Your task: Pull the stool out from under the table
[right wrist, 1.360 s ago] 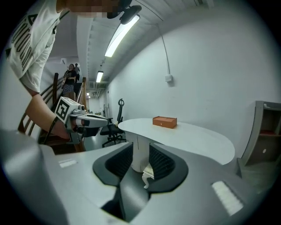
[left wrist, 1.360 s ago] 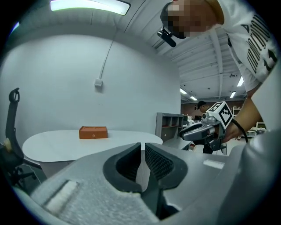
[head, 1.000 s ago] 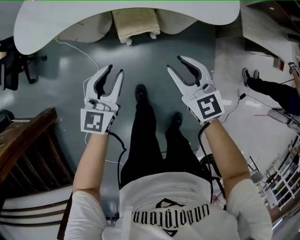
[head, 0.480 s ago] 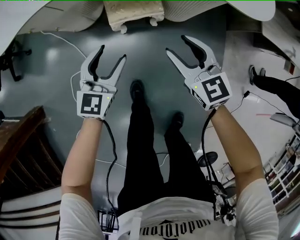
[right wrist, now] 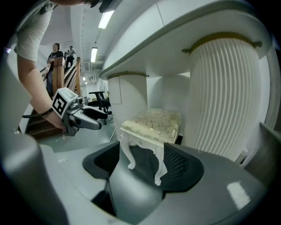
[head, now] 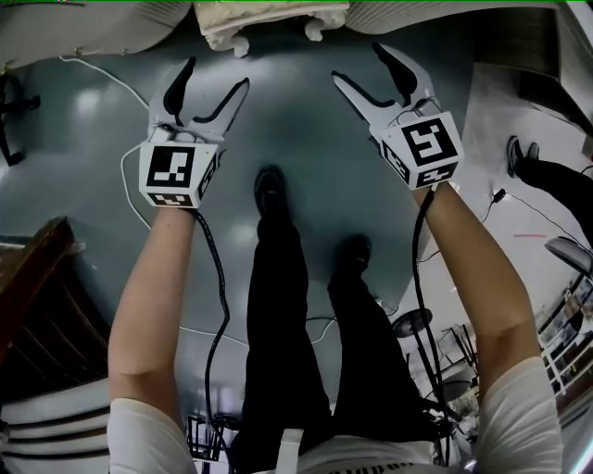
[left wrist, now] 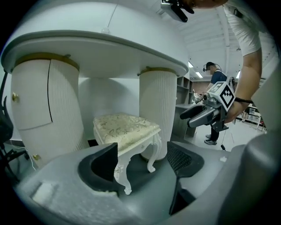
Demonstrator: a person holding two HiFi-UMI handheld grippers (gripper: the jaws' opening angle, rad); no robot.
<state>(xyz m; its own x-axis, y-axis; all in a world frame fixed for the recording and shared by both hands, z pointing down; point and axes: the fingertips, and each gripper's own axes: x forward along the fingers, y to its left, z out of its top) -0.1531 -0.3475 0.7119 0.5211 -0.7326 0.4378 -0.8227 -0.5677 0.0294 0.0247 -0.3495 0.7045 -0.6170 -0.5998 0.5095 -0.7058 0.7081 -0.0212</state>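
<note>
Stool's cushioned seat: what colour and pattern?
Cushioned stool seat is cream with faint floral pattern; left gripper view.

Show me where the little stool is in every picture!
Head view: stool at the top edge, near the middle.
Left gripper view: stool in the middle.
Right gripper view: stool in the middle too.
Shared landmark: the white table over it.

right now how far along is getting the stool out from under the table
Done: nothing; the stool sits under the table, between its pedestals. In hand: the left gripper and right gripper reach toward it, jaws opening, nothing gripped. Left: grip the stool and pull it out.
</note>
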